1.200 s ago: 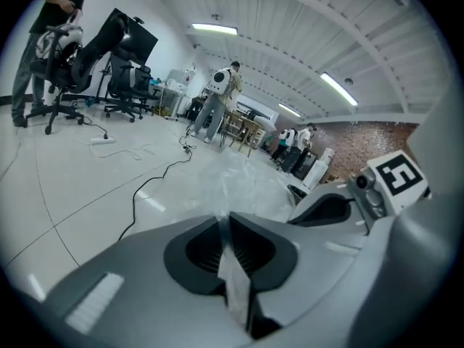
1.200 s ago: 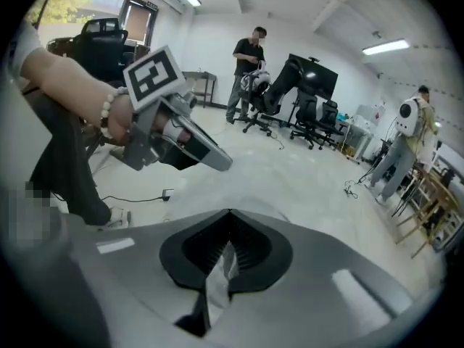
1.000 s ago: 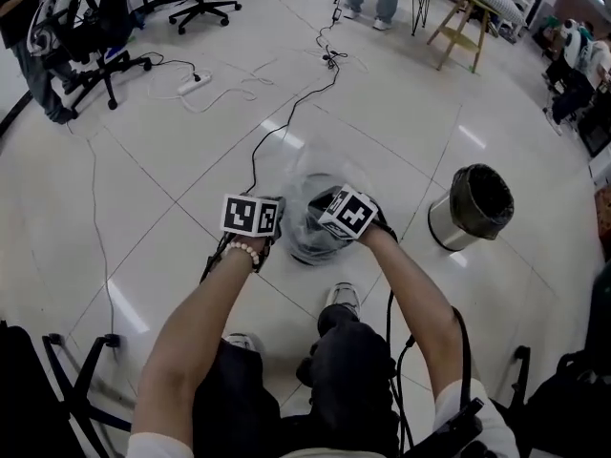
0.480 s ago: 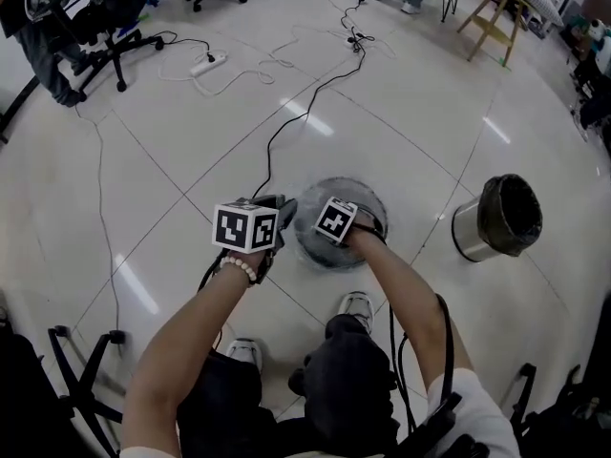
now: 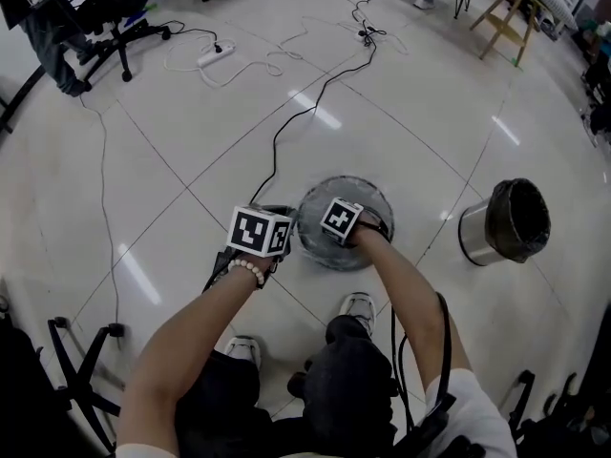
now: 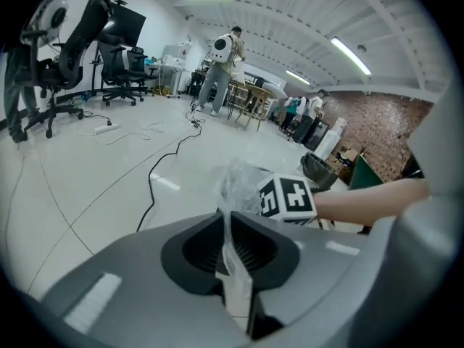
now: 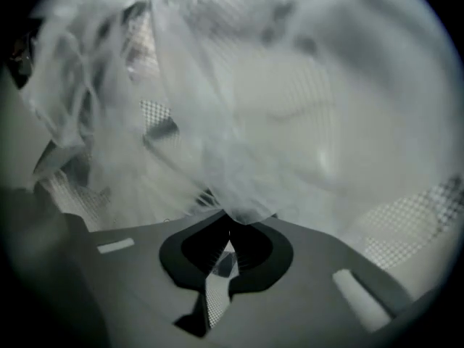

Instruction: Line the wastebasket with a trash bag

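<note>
Count: two grippers, one clear bag, two containers.

The mesh basket (image 5: 372, 191) stands on the floor tiles at 12 o'clock from the person's shoes (image 5: 355, 308). The bag (image 7: 275, 107) sits inside it, loose and crumpled, with film rising over the 9 o'clock rim.

Left gripper (image 6: 226, 220): at the basket's 9 o'clock rim. Its jaws have just been opening a little, but they stand nearly together and pinch a strip of bag film.

Right gripper (image 7: 229, 230): points down inside the basket, with mesh visible around it. Its jaws are fully together on a gathered fold of the bag.

Second container: one metal bin (image 5: 474, 239) with a dark liner, well apart at 3 o'clock from the basket.

Surroundings: one black cable (image 5: 278, 141) runs from 12 o'clock down to the left gripper. There is one power strip (image 5: 212, 56) at 11 o'clock, two chairs (image 5: 115, 17) at 10 to 11 o'clock and one wooden stool (image 5: 501, 17) at 1 o'clock.

Obstructions: the right forearm and marker cube cover the basket's near rim in the head view.
</note>
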A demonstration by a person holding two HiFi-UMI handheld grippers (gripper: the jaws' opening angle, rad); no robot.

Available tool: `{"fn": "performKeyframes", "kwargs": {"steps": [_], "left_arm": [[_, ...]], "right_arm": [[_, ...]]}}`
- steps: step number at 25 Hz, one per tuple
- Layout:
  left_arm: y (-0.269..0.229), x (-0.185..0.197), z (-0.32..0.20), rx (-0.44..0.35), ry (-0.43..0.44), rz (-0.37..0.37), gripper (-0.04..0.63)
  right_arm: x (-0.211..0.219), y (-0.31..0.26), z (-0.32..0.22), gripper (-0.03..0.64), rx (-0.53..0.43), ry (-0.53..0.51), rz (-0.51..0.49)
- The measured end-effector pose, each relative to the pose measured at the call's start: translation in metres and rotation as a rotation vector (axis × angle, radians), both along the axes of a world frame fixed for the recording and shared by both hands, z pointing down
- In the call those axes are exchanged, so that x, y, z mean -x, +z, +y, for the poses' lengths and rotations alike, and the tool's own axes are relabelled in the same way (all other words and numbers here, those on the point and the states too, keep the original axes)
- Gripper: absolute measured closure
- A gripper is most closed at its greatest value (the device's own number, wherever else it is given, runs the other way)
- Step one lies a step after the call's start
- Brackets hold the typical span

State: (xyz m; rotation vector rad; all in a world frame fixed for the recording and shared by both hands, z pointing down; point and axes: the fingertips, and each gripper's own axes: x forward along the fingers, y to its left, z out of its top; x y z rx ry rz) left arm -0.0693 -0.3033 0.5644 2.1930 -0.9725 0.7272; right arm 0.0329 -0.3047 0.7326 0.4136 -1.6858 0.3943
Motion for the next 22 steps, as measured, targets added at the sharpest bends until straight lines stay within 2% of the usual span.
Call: {"fn": "performKeyframes", "kwargs": {"steps": [1,3,5,7,9,11,13,15,17,20,22], "left_arm": [[0.001,-0.002,0.0,-0.005,0.003,-0.014,0.58],[0.002,-0.005,-0.002,-0.012,0.006,-0.022,0.581],[0.003,-0.007,-0.004,-0.016,0.003,-0.023,0.581],[0.004,-0.007,-0.004,-0.014,-0.002,-0.028,0.581],[0.005,-0.008,-0.003,-0.01,-0.006,-0.029,0.581],[0.004,-0.01,-0.002,-0.011,-0.001,-0.033,0.581],[0.005,-0.01,0.0,-0.002,0.004,-0.042,0.581],[0.009,-0.006,0.002,0.024,-0.003,-0.041,0.581],[0.013,-0.001,0.002,0.054,-0.019,-0.013,0.581],[0.009,-0.002,0.003,0.069,-0.027,0.048,0.581],[0.006,-0.005,0.005,0.06,-0.016,0.048,0.581]], "right_arm": [[0.004,-0.009,-0.001,0.614,-0.015,0.003,-0.031],[0.019,-0.031,-0.001,0.596,-0.048,-0.015,-0.117],[0.033,-0.053,0.005,0.528,-0.069,-0.058,-0.183],[0.042,-0.073,0.017,0.529,-0.07,-0.117,-0.219],[0.043,-0.093,0.028,0.539,-0.085,-0.178,-0.209],[0.039,-0.119,0.031,0.592,-0.137,-0.205,-0.203],[0.028,-0.157,0.018,0.615,-0.262,-0.176,-0.222],[0.008,-0.199,-0.002,0.614,-0.401,-0.085,-0.272],[-0.017,-0.225,-0.019,0.612,-0.478,0.012,-0.306],[-0.032,-0.216,-0.017,0.574,-0.426,0.031,-0.302],[-0.029,-0.202,-0.012,0.574,-0.41,0.025,-0.307]]}}
